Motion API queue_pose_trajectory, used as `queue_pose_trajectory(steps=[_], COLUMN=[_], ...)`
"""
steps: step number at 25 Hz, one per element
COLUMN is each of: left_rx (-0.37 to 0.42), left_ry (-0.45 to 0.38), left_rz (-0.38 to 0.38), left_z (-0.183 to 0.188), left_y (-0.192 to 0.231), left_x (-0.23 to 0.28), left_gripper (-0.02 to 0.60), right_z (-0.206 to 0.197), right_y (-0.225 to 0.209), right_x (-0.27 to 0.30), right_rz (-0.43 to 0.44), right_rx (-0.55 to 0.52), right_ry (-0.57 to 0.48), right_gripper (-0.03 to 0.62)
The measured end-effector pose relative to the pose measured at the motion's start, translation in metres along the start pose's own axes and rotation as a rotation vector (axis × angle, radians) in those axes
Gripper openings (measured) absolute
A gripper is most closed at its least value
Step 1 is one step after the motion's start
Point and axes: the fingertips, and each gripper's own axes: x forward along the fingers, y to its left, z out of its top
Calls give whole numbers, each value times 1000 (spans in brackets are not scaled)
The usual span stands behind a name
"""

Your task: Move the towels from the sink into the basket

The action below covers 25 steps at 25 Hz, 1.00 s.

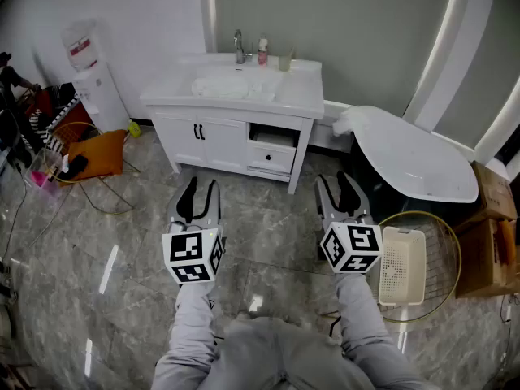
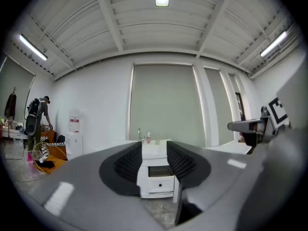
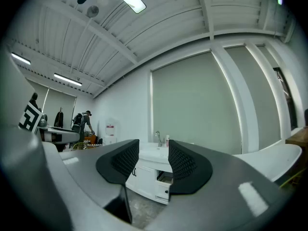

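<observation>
Left hand-held gripper: my jaws stand narrowly apart, nothing between them. Right hand-held gripper: jaws wider apart, also nothing between them. I hold both above the floor, pointed at the sink. White towels lie in the sink, well apart from both. Basket sits on the floor just right of the right one.

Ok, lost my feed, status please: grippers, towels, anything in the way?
Left gripper and right gripper open, empty. Towels in sink, untouched. Basket on floor, right side. Nothing blocking floor to sink.
</observation>
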Motion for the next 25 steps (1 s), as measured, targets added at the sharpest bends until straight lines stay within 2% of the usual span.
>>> queue_pose_trajectory(steps=[17,25], left_rx=[-6,-7], left_ry=[-6,-6], left_rz=[20,8], left_z=[0,-6], left_y=[24,55], left_x=[-5,0], left_gripper=[172,172], right_z=[6,-3], right_y=[22,44], right_x=[11,27], right_rz=[29,19], right_rx=[10,33], right_ry=[-15,-16], right_gripper=[192,192])
